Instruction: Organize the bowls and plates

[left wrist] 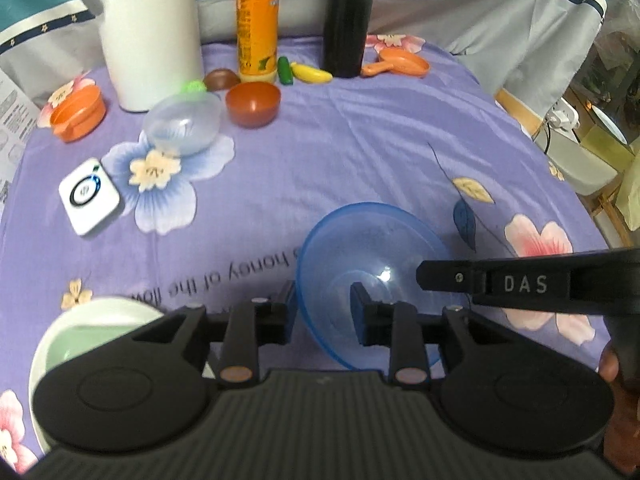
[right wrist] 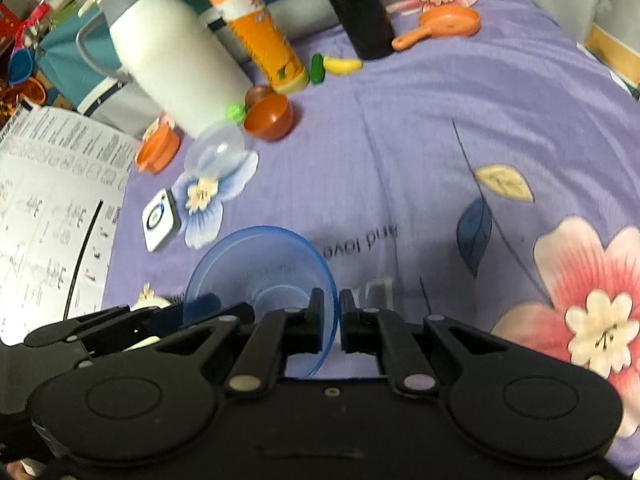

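The sorting looked barely begun, judging by how scattered the dishes lay on the counter [left wrist: 340,152] under its purple flowered cloth: a clear bowl [left wrist: 182,124] and a brown bowl [left wrist: 253,103] sat apart from one another near the far edge beside a white jug [left wrist: 150,32], an orange cup [left wrist: 78,113] stood alone at the far left, and an orange toy pan [left wrist: 402,63] lay off to the far right. A white plate [left wrist: 92,320] showed at the near left corner of the left wrist view, partly hidden behind the tool, and may have been the gathering spot, though that could not be told. The piece in hand was the blue bowl [left wrist: 372,276], tilted up on edge just above the cloth. The left tongs [left wrist: 322,306] straddled its left rim, one finger outside the wall and the other inside the basin, with a clear gap between them, so they looked open or only loosely set, not pinching. The right tongs [right wrist: 330,312] were nearly closed on the bowl's right rim, which passed between their fingers, and they appeared to be gripping it. So the bowl hung between the two tools, held by the right one, well apart from the other bowls; stacking or grouping all of them seemed yet to be done.
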`<action>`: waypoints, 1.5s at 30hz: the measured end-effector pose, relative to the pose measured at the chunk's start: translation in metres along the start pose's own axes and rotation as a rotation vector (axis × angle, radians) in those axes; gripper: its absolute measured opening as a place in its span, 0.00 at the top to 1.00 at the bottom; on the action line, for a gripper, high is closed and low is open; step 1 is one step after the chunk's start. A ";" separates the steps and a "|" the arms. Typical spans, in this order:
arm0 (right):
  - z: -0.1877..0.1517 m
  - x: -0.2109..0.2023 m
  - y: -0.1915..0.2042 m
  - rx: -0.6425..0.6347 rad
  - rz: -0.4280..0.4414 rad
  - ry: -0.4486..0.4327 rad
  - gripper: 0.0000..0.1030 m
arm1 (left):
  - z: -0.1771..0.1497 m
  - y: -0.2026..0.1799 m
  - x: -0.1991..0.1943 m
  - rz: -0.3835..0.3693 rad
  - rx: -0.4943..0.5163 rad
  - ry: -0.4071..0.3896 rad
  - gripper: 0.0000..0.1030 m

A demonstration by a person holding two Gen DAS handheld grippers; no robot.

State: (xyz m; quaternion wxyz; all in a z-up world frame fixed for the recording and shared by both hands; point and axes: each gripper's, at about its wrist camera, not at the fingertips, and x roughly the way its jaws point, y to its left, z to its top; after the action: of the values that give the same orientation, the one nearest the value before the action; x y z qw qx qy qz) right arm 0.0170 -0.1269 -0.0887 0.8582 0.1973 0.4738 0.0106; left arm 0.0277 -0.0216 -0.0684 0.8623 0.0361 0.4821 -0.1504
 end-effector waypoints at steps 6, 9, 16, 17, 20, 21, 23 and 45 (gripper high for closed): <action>-0.013 0.006 -0.002 -0.007 -0.011 0.025 0.92 | -0.012 0.000 0.007 -0.010 -0.006 0.026 0.73; -0.015 0.009 -0.004 -0.005 -0.014 0.033 0.92 | -0.014 -0.001 0.011 -0.010 -0.004 0.030 0.73; -0.013 0.013 -0.009 -0.004 -0.017 0.049 0.91 | -0.015 -0.001 0.020 -0.014 -0.005 0.048 0.73; -0.014 0.014 -0.010 -0.004 -0.016 0.051 0.91 | -0.015 -0.001 0.022 -0.014 -0.004 0.050 0.73; -0.012 0.017 -0.010 -0.004 -0.012 0.056 0.90 | -0.016 0.000 0.025 -0.012 -0.004 0.052 0.71; -0.012 0.017 -0.010 -0.005 -0.011 0.057 0.89 | -0.016 0.000 0.025 -0.010 -0.004 0.053 0.66; -0.011 0.016 -0.009 -0.008 -0.014 0.055 0.88 | -0.016 0.001 0.025 0.001 -0.005 0.045 0.50; 0.008 -0.019 -0.008 0.013 -0.028 -0.069 0.00 | -0.012 0.048 -0.028 0.119 -0.034 -0.126 0.00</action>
State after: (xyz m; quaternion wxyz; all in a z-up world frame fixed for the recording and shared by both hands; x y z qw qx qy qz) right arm 0.0122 -0.1407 -0.0725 0.8727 0.1963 0.4469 -0.0110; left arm 0.0182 0.0326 -0.0550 0.8988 0.0407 0.4265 -0.0927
